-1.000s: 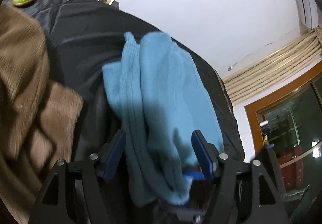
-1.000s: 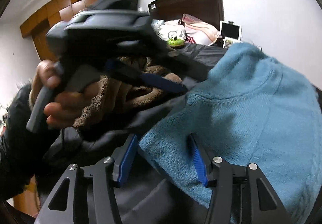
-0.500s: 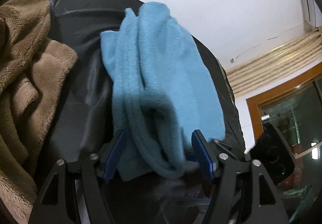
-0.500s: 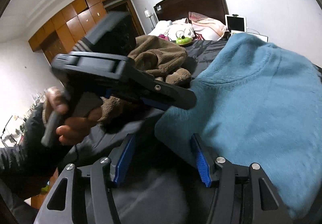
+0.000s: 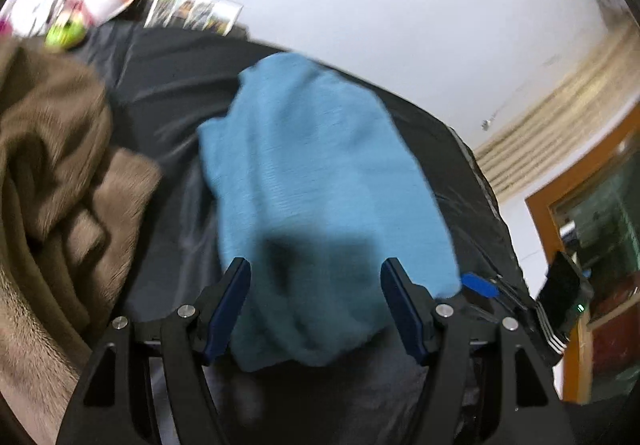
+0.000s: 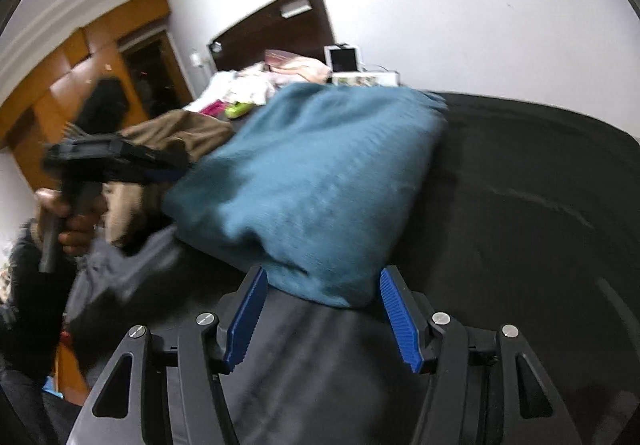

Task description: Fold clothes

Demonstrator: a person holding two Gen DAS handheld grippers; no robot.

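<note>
A folded blue sweater point(image 5: 320, 165) lies on the black bedsheet point(image 5: 168, 93). Its near end sits between the fingers of my left gripper point(image 5: 316, 265), which stands open; the pads do not squeeze it. In the right wrist view the sweater point(image 6: 320, 173) ends just between the tips of my right gripper point(image 6: 322, 273), whose jaws are still opening and hold nothing. The left gripper point(image 6: 176, 169) hovers at the sweater's left side, held by a hand point(image 6: 76, 225). A blue fingertip point(image 5: 478, 284) of the right gripper shows at the sweater's right corner.
A crumpled brown fleece garment point(image 5: 52, 149) lies left of the sweater on the bedsheet point(image 6: 520, 205). Grey cloth point(image 6: 120, 265) lies near the bed's front. Pillows, a green toy point(image 5: 64, 35) and photos point(image 5: 192, 11) are by the headboard point(image 6: 272, 29). A wood-framed window point(image 5: 592, 205) is to the right.
The right gripper has drawn back and to the right off the sweater, and its jaws have widened. The left gripper has pulled back too. The sweater now lies flatter in one fold.
</note>
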